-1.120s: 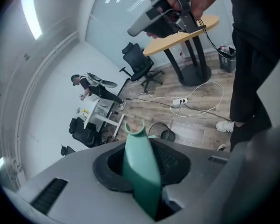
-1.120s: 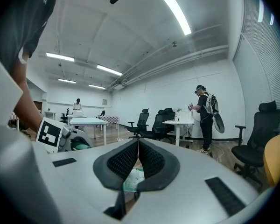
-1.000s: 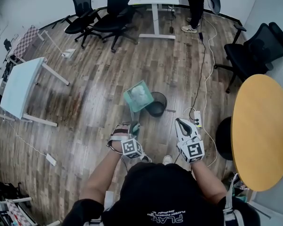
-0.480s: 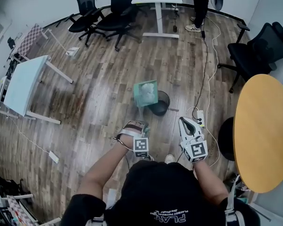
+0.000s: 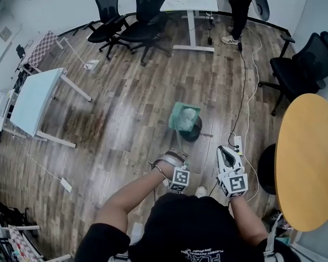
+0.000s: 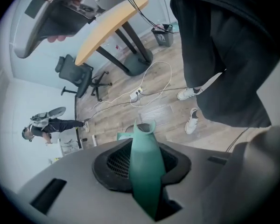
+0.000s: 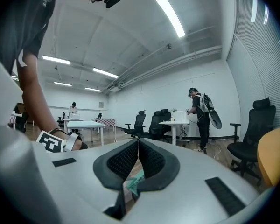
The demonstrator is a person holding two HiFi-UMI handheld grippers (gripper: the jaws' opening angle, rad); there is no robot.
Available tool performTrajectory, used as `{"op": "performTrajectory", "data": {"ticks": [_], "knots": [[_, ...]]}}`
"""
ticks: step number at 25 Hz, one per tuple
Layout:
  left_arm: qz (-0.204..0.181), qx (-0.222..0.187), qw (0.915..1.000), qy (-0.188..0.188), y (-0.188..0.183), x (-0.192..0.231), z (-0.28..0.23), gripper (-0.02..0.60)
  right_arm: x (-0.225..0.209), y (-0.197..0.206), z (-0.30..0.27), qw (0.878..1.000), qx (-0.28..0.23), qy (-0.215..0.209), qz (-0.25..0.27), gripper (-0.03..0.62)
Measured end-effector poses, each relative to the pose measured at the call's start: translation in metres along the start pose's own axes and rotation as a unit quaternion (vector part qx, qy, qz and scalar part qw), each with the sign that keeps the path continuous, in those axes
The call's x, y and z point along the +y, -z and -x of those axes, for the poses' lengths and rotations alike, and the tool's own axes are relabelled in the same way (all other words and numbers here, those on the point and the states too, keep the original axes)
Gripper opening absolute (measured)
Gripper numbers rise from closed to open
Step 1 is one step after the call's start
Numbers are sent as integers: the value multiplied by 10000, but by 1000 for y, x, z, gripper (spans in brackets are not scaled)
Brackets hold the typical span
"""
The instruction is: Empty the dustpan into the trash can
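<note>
Left gripper [image 5: 174, 160] pinches dustpan [image 5: 184, 117] over trash can [image 5: 193, 135], right gripper [image 5: 225, 153] pressed together, power strip [image 5: 238, 144] beside

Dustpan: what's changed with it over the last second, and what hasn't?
The dustpan has swung right, from beside the trash can to over its opening, carried by the left gripper, still shut on it. White scraps remain in it. The right gripper stays shut and empty; the can has not moved.
</note>
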State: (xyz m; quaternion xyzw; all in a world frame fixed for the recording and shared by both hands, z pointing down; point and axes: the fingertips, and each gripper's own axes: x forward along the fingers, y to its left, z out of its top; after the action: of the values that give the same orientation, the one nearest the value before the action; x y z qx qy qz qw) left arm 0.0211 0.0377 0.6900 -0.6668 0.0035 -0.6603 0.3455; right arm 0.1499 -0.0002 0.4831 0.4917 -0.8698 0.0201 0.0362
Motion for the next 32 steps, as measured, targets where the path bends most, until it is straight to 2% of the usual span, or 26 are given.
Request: {"op": "performTrajectory", "data": {"ticks": [7,9,13,21,26,28,32], "knots": [[-652,74,9978,67,-10,-14,-3,107,-3,-5,-2,9999,-104,26,-16,25],[-987,125,9950,103,-10,-22,-4,107,-3,-3,-3,9999,-99,16,-36,25],[-1742,240,9842,203,-7,-42,-7,109,1,1,-4,9999,-75,-55,-57,25],[-2298,354,9720,332,2,-60,-12,117,11,6,-11,9999,-35,-159,-58,25],[-2968,479,9526,461,12,-76,-13,121,13,4,-17,9998,-21,-198,-42,25],[-3045,478,9502,462,14,-80,-14,121,16,4,-18,9998,-26,-211,-46,25],[-2974,466,9526,440,17,-78,-13,121,19,4,-22,9997,-12,-246,-35,25]]}}
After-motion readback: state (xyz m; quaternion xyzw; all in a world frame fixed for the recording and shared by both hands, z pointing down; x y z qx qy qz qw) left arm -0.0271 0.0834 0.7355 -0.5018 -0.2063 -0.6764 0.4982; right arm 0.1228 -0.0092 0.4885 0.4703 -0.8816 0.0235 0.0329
